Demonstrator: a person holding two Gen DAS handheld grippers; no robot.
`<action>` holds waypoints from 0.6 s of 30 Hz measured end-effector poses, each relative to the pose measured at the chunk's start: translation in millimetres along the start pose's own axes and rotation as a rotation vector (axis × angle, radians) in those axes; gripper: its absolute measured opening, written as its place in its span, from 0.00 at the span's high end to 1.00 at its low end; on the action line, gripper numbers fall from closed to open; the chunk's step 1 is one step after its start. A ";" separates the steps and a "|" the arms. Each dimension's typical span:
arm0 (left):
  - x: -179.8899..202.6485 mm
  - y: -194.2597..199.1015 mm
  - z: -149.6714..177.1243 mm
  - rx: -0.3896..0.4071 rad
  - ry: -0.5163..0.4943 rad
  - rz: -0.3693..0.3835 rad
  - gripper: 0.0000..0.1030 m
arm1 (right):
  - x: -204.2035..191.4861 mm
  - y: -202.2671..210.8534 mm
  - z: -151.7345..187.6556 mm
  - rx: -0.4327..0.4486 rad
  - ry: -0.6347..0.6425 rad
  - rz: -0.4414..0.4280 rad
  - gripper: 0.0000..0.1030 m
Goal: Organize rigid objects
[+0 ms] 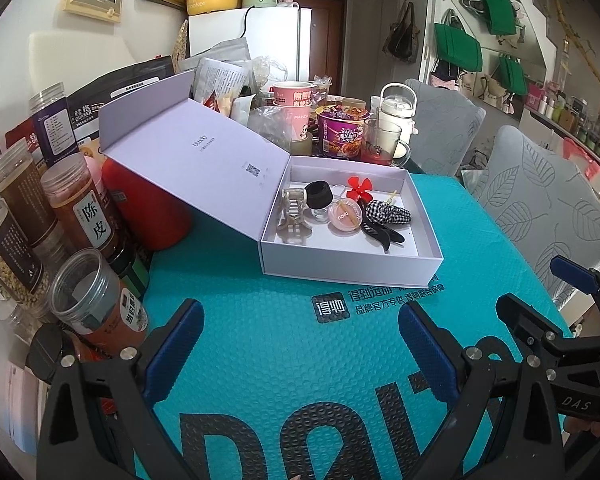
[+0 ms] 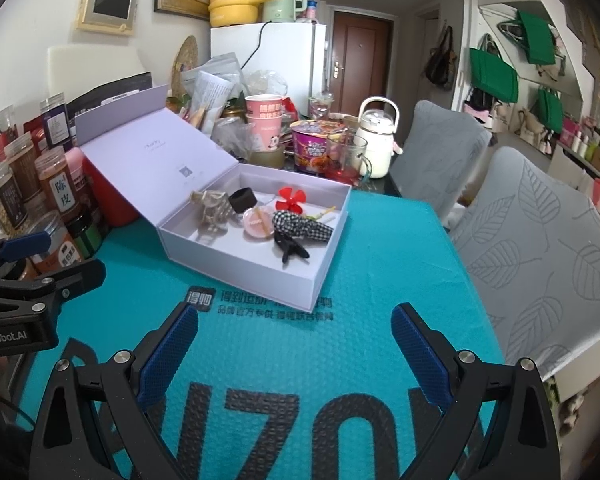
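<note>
Mat (image 2: 380, 272) (teal) lies bare before box (image 2: 260, 276).

Your right gripper (image 2: 294, 344) hangs wide open and empty over the teal mat (image 2: 400, 264). Ahead sits the open white box (image 2: 236, 256), holding a beige hair claw (image 2: 212, 208), pink compact (image 2: 259, 222), red flower (image 2: 291, 199), checked scrunchie (image 2: 302, 228) and black clip (image 2: 292, 250).

Home dining corner; fridge (image 2: 268, 64), snack-cluttered table (image 2: 380, 248)
</note>
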State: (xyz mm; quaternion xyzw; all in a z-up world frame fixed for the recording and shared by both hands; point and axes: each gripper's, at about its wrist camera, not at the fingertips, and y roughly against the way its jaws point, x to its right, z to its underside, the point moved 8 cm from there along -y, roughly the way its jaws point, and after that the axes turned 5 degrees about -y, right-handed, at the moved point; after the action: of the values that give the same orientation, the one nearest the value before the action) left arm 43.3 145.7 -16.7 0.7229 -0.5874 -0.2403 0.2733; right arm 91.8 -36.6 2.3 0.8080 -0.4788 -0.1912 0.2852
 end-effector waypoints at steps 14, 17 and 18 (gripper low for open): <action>3.0 1.0 -0.6 -0.001 -0.010 0.007 0.03 | 5.9 1.0 1.4 -0.006 -0.009 0.015 0.04; 3.8 1.7 -1.5 -0.002 -0.012 0.010 0.03 | 6.3 2.5 0.8 -0.003 -0.007 0.015 0.04; 4.0 2.0 -1.9 -0.001 -0.013 0.011 0.03 | 6.4 3.0 0.9 -0.003 -0.006 0.015 0.04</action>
State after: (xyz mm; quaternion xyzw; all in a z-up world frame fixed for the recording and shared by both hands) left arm 43.9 141.6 -14.1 0.7180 -0.5930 -0.2437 0.2711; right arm 92.3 -43.7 3.4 0.8036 -0.4853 -0.1920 0.2863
